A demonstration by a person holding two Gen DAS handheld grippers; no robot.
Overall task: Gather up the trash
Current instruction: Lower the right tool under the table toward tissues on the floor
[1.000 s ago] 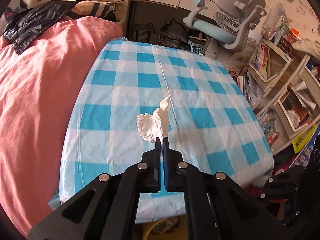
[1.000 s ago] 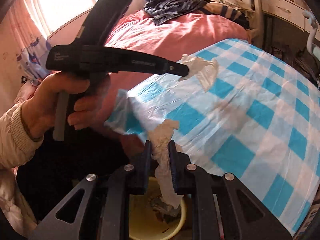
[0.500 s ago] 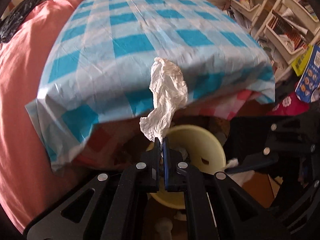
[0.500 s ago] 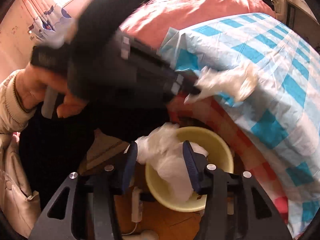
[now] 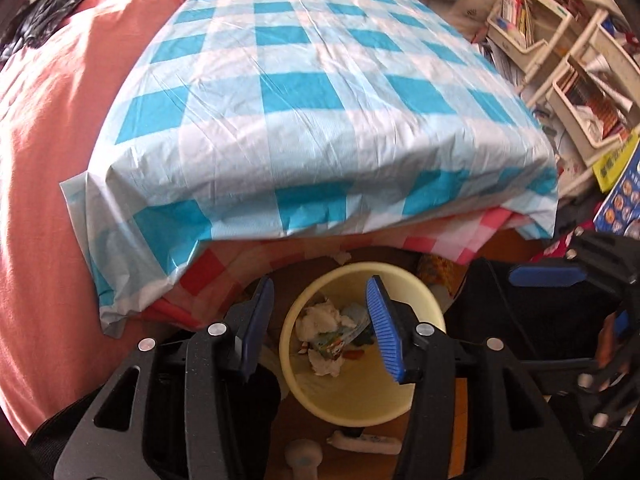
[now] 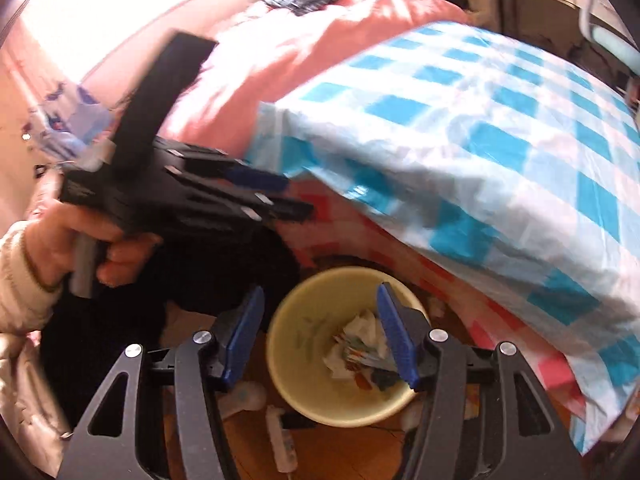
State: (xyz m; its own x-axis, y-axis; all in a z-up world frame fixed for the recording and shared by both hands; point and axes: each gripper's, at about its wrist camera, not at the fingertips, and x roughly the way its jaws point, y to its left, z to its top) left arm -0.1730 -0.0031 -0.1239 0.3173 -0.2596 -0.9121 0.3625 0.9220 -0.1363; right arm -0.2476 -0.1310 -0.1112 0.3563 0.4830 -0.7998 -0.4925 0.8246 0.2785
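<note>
on your far left lies one pink blanket (image 5: pixel 48 152), with one dark crumpled plastic bag (image 5: pixel 40 16) at its top edge. beside it stands one table under a blue-and-white checked cloth (image 5: pixel 320 92), and a second cloth, red-and-white checked (image 5: pixel 444 236), peeks out beneath its front edge.

your left gripper (image 5: pixel 320 320) hangs over the one pale yellow bin (image 5: pixel 352 404) on the wooden floor, in front of the table's edge. its two blue-padded fingers (image 5: pixel 382 332) stand wide apart and carry nothing. the trash is in the bin: you can count at least two white crumpled tissues (image 5: pixel 316 316) in the left wrist view, along with some colourful wrappers (image 5: pixel 340 340) whose number you cannot tell. one small white scrap (image 5: pixel 342 257) lies on the floor just behind the bin, under the table edge.

in the right wrist view your left hand (image 6: pixel 80 248) grips the handle of that left gripper, which looks blurred there. your right gripper (image 6: pixel 320 328) also hangs above the same bin (image 6: pixel 304 384), its two blue fingers (image 6: pixel 396 340) spread wide with nothing between them. through the gap you see one clear white tissue wad (image 6: pixel 360 336) resting on the wrappers inside.

to the right of the table stand two cream shelf units (image 5: pixel 576 60) packed with books.

on the floor in front of the bin lie a few white objects (image 5: pixel 364 442); what they are you cannot tell.
</note>
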